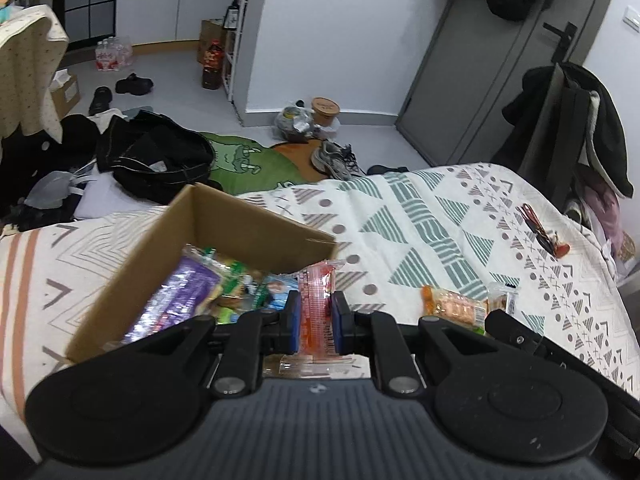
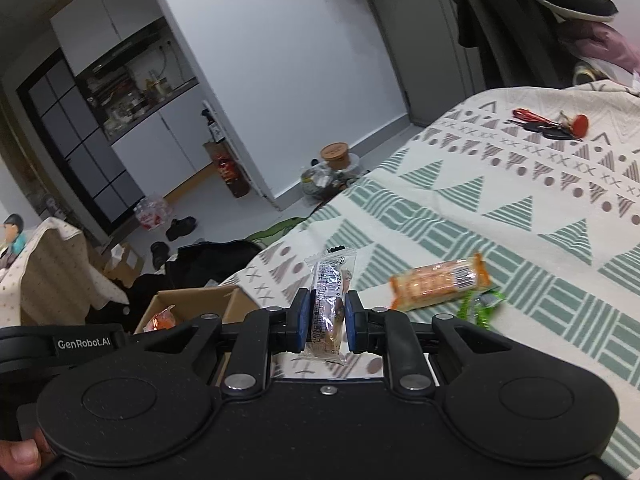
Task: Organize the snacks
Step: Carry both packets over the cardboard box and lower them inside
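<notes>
My left gripper is shut on a red snack packet, held upright over the near right corner of a cardboard box on the bed. Several snack packs lie in the box, among them a purple one. My right gripper is shut on a clear-wrapped brown snack bar, raised above the bedspread. An orange cracker pack and a green wrapper lie on the bed to its right; the same orange cracker pack shows in the left wrist view. The box sits at the lower left.
Keys with a red tag lie on the patterned bedspread far right. Black clothes, shoes and bottles clutter the floor beyond the bed. A chair draped with coats stands by the door. A hand grips the left gripper's handle.
</notes>
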`<state>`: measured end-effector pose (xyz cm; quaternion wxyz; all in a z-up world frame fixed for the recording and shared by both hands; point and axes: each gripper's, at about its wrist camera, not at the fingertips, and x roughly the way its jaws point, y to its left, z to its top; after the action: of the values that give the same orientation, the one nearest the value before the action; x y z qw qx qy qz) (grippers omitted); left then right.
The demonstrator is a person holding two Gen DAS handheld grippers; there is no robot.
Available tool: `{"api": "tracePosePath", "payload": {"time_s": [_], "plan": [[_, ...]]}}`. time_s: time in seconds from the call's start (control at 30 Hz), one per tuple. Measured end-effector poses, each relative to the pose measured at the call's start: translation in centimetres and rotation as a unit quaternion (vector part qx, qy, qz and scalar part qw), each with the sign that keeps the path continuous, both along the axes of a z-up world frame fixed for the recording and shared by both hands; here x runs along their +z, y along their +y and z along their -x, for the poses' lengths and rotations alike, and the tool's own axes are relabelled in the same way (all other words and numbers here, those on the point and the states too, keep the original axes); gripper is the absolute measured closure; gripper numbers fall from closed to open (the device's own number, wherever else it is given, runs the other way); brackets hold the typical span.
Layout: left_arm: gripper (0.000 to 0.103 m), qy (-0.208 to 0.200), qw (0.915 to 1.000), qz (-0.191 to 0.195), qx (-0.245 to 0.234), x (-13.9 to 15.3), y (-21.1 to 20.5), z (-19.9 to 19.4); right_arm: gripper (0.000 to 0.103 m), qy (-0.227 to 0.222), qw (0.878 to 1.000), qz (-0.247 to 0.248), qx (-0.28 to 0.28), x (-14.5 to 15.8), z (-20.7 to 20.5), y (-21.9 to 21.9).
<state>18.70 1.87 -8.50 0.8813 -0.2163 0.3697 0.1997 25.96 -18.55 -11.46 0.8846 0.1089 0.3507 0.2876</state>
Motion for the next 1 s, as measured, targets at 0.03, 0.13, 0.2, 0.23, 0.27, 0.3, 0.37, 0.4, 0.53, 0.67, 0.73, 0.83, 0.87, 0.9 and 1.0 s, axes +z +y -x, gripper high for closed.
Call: {"api": "tracePosePath", "payload": {"time_s": [0.03,0.13,0.2,0.23,0.27,0.3,0.37,0.4,0.53,0.67,0.73,0.83,0.87,0.9,1.0], "plan": [[0.088,0.000,1.0000,0.000,0.003,0.1,0.3,0.2,0.085,-0.002,1.000,0.000,0.003,0.1,0.2,0.2],[0.088,-0.002,0.9999,0.000,0.013,0.3,1.3,1.0,0.085,-0.005,1.000,-0.001,0.013,0.4,0.8,0.8],[0.088,-0.002,0.9998,0.000,0.021,0.4,2.0,1.4,0.085,-0.006,1.000,-0.003,0.021,0.6,1.2,1.3],[0.088,-0.002,0.9997,0.000,0.024,0.4,2.4,1.5,0.085,-0.006,1.000,-0.004,0.025,0.6,1.3,1.5],[0.088,-0.002,0.9996,0.001,0.028,0.5,2.8,1.7,0.085,-0.007,1.000,-0.005,0.028,0.6,1.5,1.7],[0.088,-0.001,0.9995,0.002,0.031,0.4,3.2,1.9,0.085,-0.007,0.999,-0.006,0.032,0.6,1.7,2.1],[0.088,0.002,0.9992,0.006,0.039,0.3,3.9,2.2,0.085,-0.009,0.999,-0.007,0.041,0.6,1.9,2.8],[0.088,0.004,0.9990,0.008,0.043,0.1,4.3,2.4,0.085,-0.009,0.999,-0.006,0.045,0.6,2.1,3.1],[0.088,0.010,0.9985,0.015,0.052,-0.5,5.5,2.8,0.085,-0.010,0.998,-0.005,0.062,0.4,2.6,4.4],[0.088,0.020,0.9978,0.037,0.051,-1.4,6.6,2.7,0.085,-0.012,0.997,-0.002,0.075,0.4,3.1,5.6],[0.084,0.023,0.9975,0.042,0.051,-1.6,7.0,2.7,0.085,-0.012,0.997,-0.001,0.080,0.3,3.2,6.1],[0.084,0.025,0.9973,0.050,0.047,-1.7,7.6,2.9,0.085,-0.012,0.996,0.001,0.086,0.2,3.4,7.0],[0.083,0.025,0.9972,0.053,0.048,-1.8,7.8,3.0,0.085,-0.011,0.996,0.001,0.088,0.1,3.4,7.3],[0.083,0.024,0.9970,0.054,0.050,-1.7,8.1,3.2,0.085,-0.010,0.996,0.001,0.090,0.0,3.4,7.5],[0.083,0.026,0.9965,0.057,0.056,-1.6,9.0,3.4,0.085,-0.011,0.995,-0.002,0.096,-0.1,3.5,8.1]]}}
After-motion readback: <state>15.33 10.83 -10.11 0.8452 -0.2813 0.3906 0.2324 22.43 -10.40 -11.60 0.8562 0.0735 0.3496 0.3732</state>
